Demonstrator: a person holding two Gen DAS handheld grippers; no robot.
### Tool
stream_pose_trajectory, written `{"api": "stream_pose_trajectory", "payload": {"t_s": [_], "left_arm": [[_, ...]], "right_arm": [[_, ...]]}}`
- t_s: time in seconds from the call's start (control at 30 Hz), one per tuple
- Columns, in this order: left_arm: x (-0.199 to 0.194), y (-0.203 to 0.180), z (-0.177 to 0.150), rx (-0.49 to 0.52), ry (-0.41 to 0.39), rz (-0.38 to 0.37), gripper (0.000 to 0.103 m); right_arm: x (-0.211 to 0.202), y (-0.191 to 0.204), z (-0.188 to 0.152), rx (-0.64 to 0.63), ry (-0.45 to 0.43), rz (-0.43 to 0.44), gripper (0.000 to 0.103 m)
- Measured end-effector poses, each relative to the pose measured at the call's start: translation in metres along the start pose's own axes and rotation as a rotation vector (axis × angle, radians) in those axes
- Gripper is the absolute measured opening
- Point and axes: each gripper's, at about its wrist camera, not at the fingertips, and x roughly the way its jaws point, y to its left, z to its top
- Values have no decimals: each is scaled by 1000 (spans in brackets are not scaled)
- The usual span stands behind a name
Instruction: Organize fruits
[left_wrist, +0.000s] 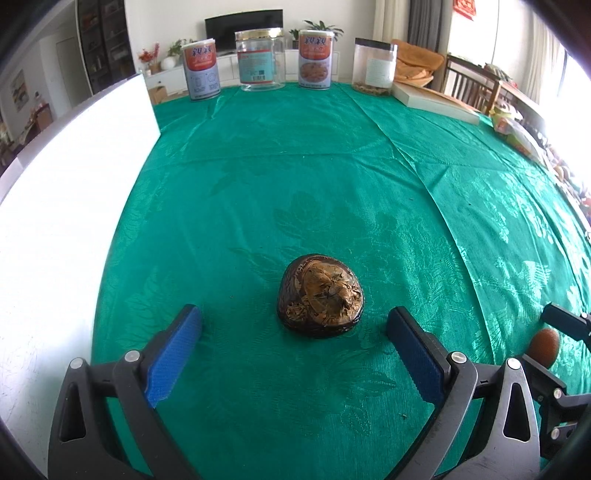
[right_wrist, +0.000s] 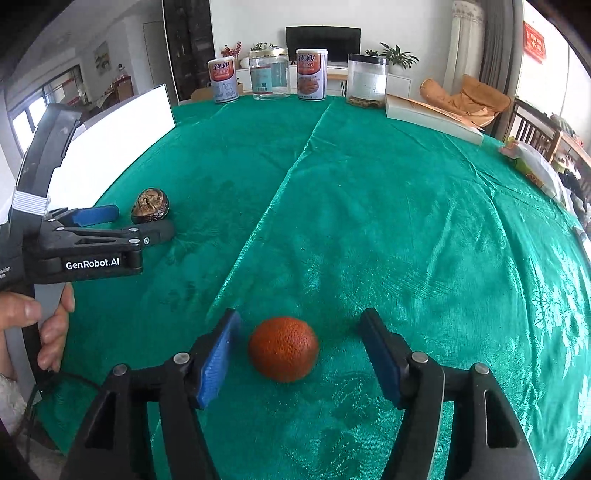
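Observation:
A dark brown dried fruit (left_wrist: 320, 295) with a cracked orange top lies on the green tablecloth (left_wrist: 295, 166). My left gripper (left_wrist: 293, 325) is open, its blue pads either side of the fruit and just short of it. An orange (right_wrist: 283, 348) lies on the cloth between the open pads of my right gripper (right_wrist: 300, 326), touching neither. The right wrist view shows the left gripper (right_wrist: 142, 223) around the brown fruit (right_wrist: 150, 205). The orange (left_wrist: 543, 347) and a right finger also show at the right edge of the left wrist view.
Two printed cans (left_wrist: 201, 70) (left_wrist: 314, 59) and two clear jars (left_wrist: 260, 61) (left_wrist: 373, 66) stand along the table's far edge. A white board (left_wrist: 66, 206) stands at the left. A flat box (left_wrist: 436, 101) and packets (left_wrist: 517, 133) lie at the right.

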Motion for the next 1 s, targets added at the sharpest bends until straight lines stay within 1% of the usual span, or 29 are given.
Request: {"api": "stream_pose_trajectory", "payload": {"t_s": [0.07,0.23,0.73,0.9,1.0], "left_arm": [[0,0,0,0,0,0,101],[0,0,0,0,0,0,101],[0,0,0,0,0,0,101],[0,0,0,0,0,0,101],[0,0,0,0,0,1,101]], "right_arm": [[0,-2,0,13,2,-2,73],[0,-7,-1,40,5,3,82],[7,-1,1,12,32,1,99],[9,2,1,-8,46,-7,103],[9,3,1,-9,46,-8,103]]}}
